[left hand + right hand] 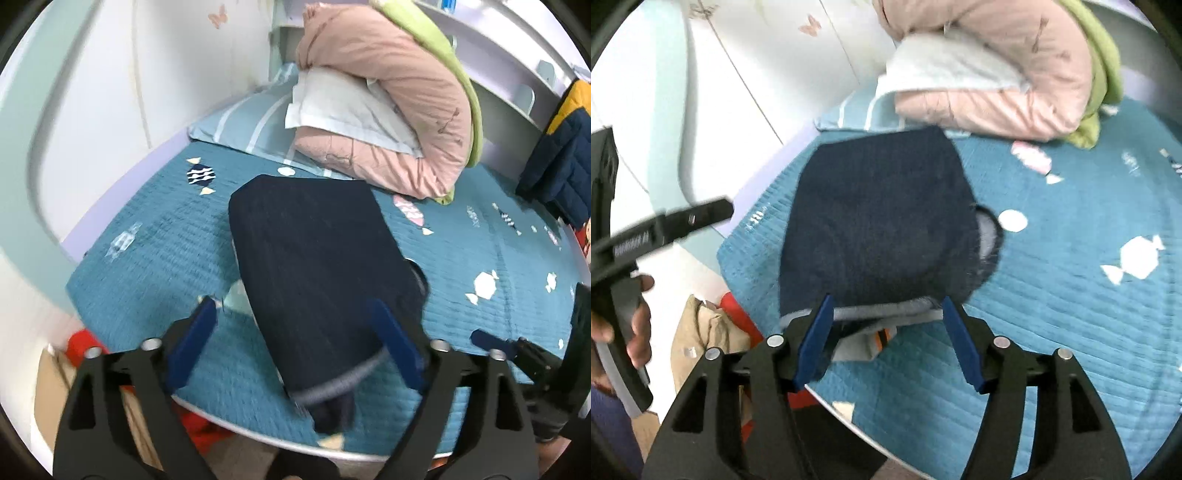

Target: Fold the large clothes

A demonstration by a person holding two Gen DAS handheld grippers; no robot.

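A dark navy garment (314, 266) lies folded into a compact rectangle on the teal bedspread (155, 251), its grey hem toward the near bed edge. My left gripper (291, 325) is open and empty, its blue fingers spread over the garment's near end. My right gripper (886, 325) is open and empty, its fingers on either side of the garment's (882, 221) grey hem. A white and orange tag shows under the hem in the right wrist view. The right gripper's blue tip (487, 338) shows at the right of the left wrist view.
A pink quilt (402, 103) with a white pillow (343, 107) and green blanket is piled at the head of the bed. A navy and yellow jacket (565, 155) hangs at the right. White wall panels stand to the left. Red and beige items (713, 325) lie below the bed edge.
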